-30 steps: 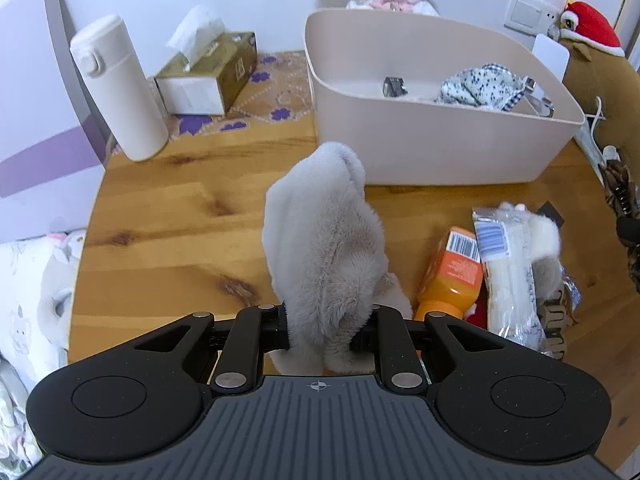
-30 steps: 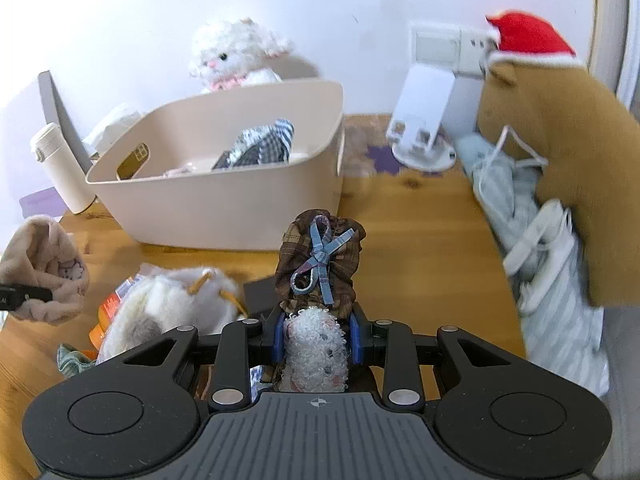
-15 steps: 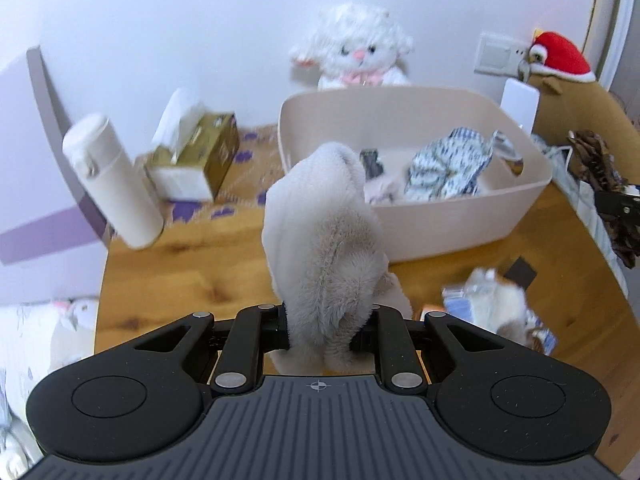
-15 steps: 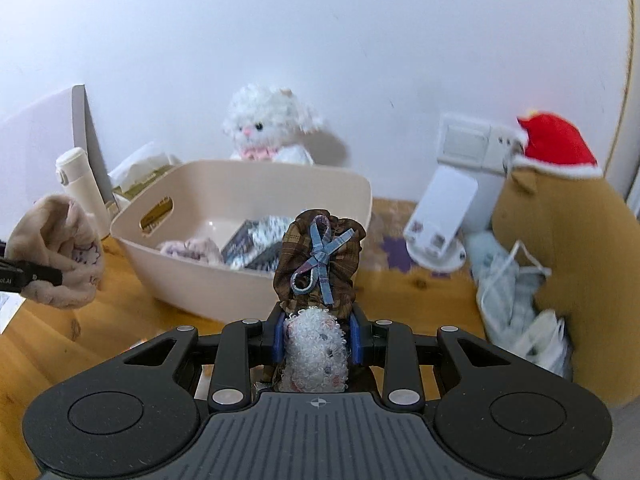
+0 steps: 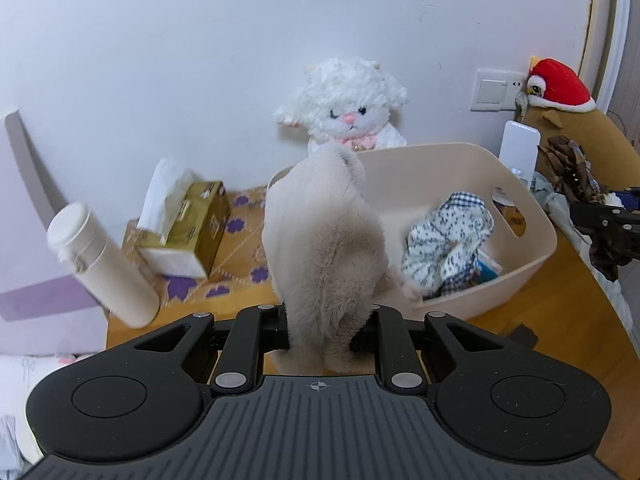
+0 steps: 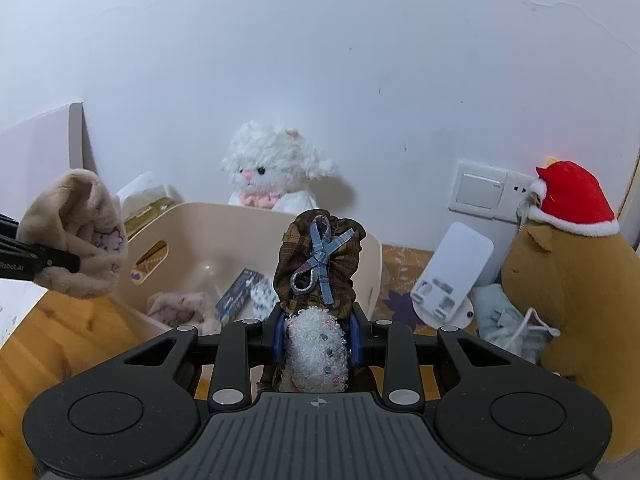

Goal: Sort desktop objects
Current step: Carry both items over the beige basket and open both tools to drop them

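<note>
Transport step, I judge: left claw (image 5: 326, 334) pinches a beige plush slipper (image 5: 326, 240) and right claw (image 6: 318, 338) a brown plaid scrunchie (image 6: 320, 258), both poised by the cream storage bin (image 5: 536, 258), wanting release inside

wood table (image 5: 568, 312) | on it: beige bin (image 5: 536, 256), wht bottle (image 5: 108, 272), patterned mat (image 5: 240, 248) w/ tissue box (image 5: 188, 232)

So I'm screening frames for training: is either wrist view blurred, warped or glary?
Left wrist view: the white bottle and tissue box look slightly smeared, and the beige bin bows from fisheye distortion. Right wrist view: sharp, lit softly and evenly; the plush lamb throws a faint wall shadow, with no glare.
</note>
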Motion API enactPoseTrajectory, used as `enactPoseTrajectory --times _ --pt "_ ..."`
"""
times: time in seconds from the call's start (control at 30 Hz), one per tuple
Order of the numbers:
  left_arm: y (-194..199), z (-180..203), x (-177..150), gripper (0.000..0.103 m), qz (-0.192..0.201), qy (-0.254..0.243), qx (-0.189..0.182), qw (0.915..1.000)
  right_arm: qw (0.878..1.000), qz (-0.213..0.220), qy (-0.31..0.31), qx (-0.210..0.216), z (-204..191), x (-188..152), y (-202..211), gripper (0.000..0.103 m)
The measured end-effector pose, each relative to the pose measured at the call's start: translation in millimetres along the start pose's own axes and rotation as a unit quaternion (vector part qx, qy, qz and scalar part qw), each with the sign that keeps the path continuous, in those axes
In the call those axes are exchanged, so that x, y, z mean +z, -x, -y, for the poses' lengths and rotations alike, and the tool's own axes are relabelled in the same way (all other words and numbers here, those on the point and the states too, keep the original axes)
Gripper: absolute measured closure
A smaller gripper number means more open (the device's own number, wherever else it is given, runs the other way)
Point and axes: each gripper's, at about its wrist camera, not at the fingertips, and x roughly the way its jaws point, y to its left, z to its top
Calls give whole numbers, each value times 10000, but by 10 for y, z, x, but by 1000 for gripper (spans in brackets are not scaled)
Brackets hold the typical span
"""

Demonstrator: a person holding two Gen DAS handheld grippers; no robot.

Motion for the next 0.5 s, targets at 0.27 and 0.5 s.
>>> enactPoseTrajectory --times 0.27,0.5 --pt "-361 161 236 85 -41 -154 -77 9998 9998 172 78 -91 -29 238 -306 74" --pt "-669 274 288 85 -265 -171 -91 9995 9994 145 283 -109 -110 300 -540 74"
